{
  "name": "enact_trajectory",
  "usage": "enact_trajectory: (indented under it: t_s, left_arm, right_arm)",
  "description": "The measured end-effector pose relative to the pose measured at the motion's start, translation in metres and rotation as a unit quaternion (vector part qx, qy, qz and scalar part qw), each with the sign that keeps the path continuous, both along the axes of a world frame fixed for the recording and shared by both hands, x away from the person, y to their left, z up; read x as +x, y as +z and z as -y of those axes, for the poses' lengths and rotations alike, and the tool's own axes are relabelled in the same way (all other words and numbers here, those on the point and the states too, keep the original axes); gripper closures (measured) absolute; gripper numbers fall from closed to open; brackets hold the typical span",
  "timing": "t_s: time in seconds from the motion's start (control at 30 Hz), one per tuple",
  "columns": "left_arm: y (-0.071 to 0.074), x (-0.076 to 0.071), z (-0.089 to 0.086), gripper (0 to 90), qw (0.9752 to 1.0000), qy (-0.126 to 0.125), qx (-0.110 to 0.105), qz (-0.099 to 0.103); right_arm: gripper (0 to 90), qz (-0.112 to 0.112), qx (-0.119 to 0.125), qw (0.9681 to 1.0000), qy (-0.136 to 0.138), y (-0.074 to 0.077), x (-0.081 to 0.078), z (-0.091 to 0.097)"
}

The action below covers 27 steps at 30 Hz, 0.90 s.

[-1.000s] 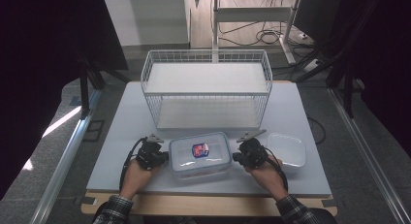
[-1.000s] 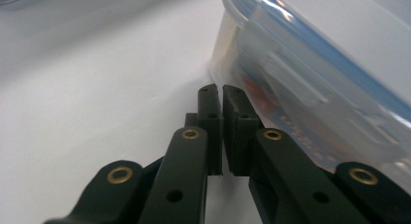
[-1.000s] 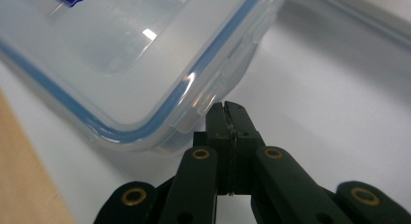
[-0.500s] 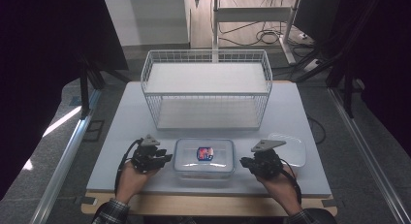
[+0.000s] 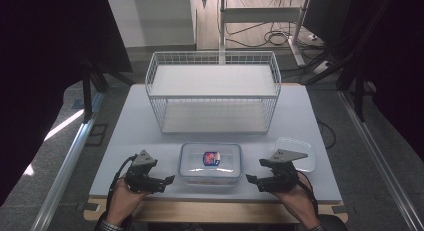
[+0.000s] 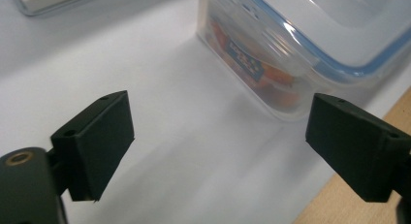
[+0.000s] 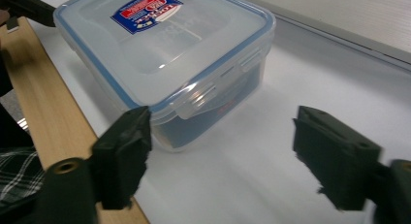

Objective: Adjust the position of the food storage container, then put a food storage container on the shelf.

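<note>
A clear lidded container (image 5: 211, 163) with a blue seal and a red-and-blue label sits near the table's front edge, with coloured packets inside. My left gripper (image 5: 168, 180) lies just left of it, pointing at its side. Its jaws have just been opening, and nothing is between them. In the left gripper view the container (image 6: 310, 44) stands beyond the open gripper (image 6: 223, 146). My right gripper (image 5: 250, 180) lies just right of the container, and its jaws have also just been opening on nothing. The right gripper view shows the container (image 7: 165, 44) ahead of the spread gripper (image 7: 225, 156), apart from both pads.
A white wire basket (image 5: 212, 91) with a shelf stands at the back middle of the table. A small clear tray (image 5: 297, 153) lies at the front right, behind my right hand. A wooden strip (image 7: 43, 112) borders the table's front edge.
Both grippers have drawn back from the container's ends, the left to the left and the right to the right, and their jaws have spread apart. The container sits slightly nearer the front edge.
</note>
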State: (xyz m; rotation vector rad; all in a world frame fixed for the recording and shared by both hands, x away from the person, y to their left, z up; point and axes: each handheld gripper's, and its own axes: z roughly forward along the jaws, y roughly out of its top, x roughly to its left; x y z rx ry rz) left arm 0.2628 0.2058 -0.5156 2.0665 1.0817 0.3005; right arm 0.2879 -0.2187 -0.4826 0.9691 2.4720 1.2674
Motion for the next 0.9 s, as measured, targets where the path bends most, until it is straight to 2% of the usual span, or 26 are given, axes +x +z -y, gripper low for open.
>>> enact_trajectory:
  t_s: [0.07,0.2,0.37,0.47,0.6,0.67,0.73,0.9]
  left_arm:
    - [0.001,0.000,0.001,7.7,0.9999,0.004,-0.004,0.010]
    - [0.000,0.001,0.001,6.6,0.9995,-0.001,0.009,0.030]
    - [0.006,0.004,0.002,6.0,0.9998,0.009,-0.007,0.016]
    - [0.013,0.007,0.003,5.4,0.9999,0.002,-0.010,0.011]
    - [0.017,0.014,0.004,4.4,0.9993,-0.008,-0.036,-0.001]
    - [0.017,0.019,0.004,5.7,0.9984,-0.016,-0.052,-0.012]
    - [0.017,0.023,0.006,7.3,0.9983,-0.020,-0.053,-0.015]
    - [0.013,0.038,0.012,9.1,0.9967,-0.040,-0.062,-0.035]
  right_arm:
    - [16.6,-0.003,0.002,1.0000,0.002,-0.001,0.001,-0.001]
    - [11.2,0.004,-0.001,1.0000,0.007,-0.001,0.003,-0.004]
    - [10.6,-0.014,0.010,0.9998,0.005,-0.002,0.008,-0.007]
    - [6.5,-0.026,0.014,0.9996,0.004,0.000,0.011,-0.010]
    - [3.1,-0.029,0.011,0.9995,-0.002,0.003,0.013,-0.019]
    - [4.1,-0.034,0.005,0.9994,-0.002,0.004,0.015,-0.023]
    - [7.5,-0.046,-0.002,0.9989,-0.002,0.004,0.019,-0.025]
    - [11.9,-0.082,0.014,0.9965,-0.001,0.001,0.031,-0.027]
